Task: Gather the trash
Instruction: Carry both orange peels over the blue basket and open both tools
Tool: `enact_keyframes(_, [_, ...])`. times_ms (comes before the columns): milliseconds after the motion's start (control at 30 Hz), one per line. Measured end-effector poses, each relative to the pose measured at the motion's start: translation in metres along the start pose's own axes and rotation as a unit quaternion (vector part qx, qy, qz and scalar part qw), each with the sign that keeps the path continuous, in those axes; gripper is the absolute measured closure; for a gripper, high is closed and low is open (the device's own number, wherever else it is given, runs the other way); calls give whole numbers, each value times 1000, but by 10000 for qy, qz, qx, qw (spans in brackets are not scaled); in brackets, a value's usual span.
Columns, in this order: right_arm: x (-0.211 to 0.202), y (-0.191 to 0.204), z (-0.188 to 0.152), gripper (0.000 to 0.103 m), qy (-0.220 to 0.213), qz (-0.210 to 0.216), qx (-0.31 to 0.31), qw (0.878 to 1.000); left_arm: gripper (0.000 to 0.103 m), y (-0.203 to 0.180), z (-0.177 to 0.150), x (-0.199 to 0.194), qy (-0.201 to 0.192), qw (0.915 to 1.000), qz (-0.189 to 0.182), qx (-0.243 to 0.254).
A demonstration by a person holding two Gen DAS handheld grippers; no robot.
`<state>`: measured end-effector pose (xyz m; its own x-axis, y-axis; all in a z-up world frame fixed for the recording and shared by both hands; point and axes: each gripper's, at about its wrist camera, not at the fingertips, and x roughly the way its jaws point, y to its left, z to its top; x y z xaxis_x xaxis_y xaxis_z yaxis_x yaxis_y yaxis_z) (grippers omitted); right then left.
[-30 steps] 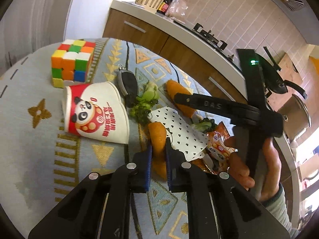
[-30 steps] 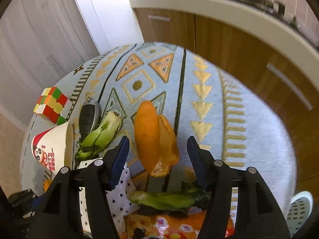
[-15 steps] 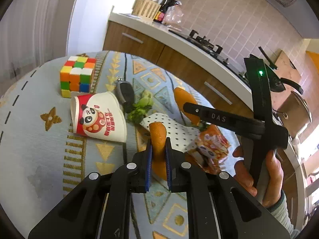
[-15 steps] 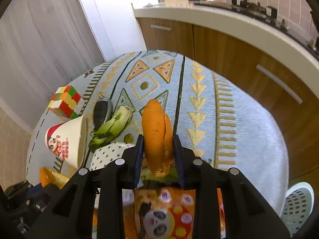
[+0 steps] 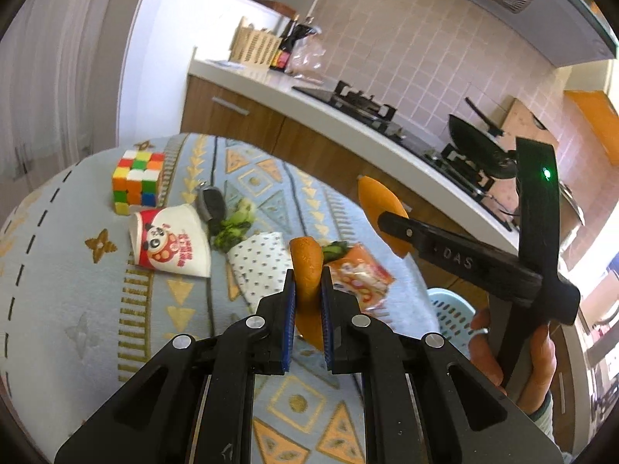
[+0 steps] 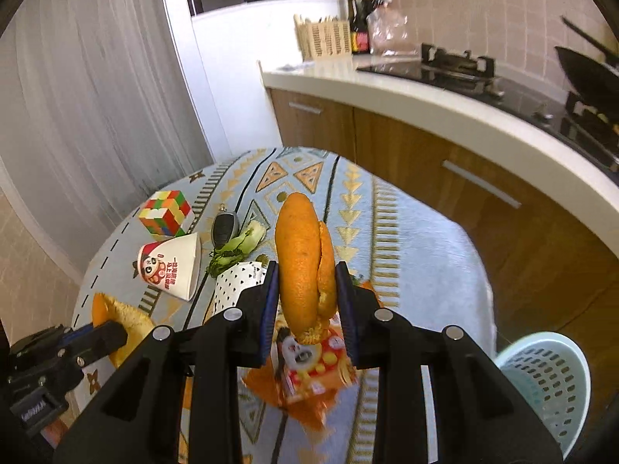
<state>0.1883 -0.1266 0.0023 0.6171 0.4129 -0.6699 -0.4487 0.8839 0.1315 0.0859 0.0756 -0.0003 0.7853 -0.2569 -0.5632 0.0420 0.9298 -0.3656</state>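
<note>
Left gripper (image 5: pixel 307 301) clenched on orange peel (image 5: pixel 307 266), lower centre of frame, above patterned tablecloth (image 5: pixel 77 290). Right gripper (image 6: pixel 307 290) clamped second peel (image 6: pixel 303 259), frame centre. Blue basket (image 6: pixel 549 382) lower right.

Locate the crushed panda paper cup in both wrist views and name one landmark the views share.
Left wrist view: the panda paper cup lies on its side at centre-left, just below the puzzle cube.
Right wrist view: the cup lies at left of centre, again just below the cube.
Shared landmark: the puzzle cube.
</note>
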Motion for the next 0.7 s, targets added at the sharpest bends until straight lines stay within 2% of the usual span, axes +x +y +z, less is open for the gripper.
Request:
enact_keyframes(233, [-52,-17,-22,77,-331,-200,50,9992,93,-36,-3,-10,-94,9993,-236,290])
enact_keyframes(367, [-79,-36,-42,77,-456,-552,98,9974,93,-63,-7,-7,-53,9977,-422,537])
enact_keyframes(567, [-112,-74,-76,77,-454,-916,440,9938,93,-116,-19,15,181,9924,-781,934])
enact_keyframes(700, [-132,-104,-100,77,-415,-1282,658,9887,93,-154,-33,33,392,9859,-1076,1223])
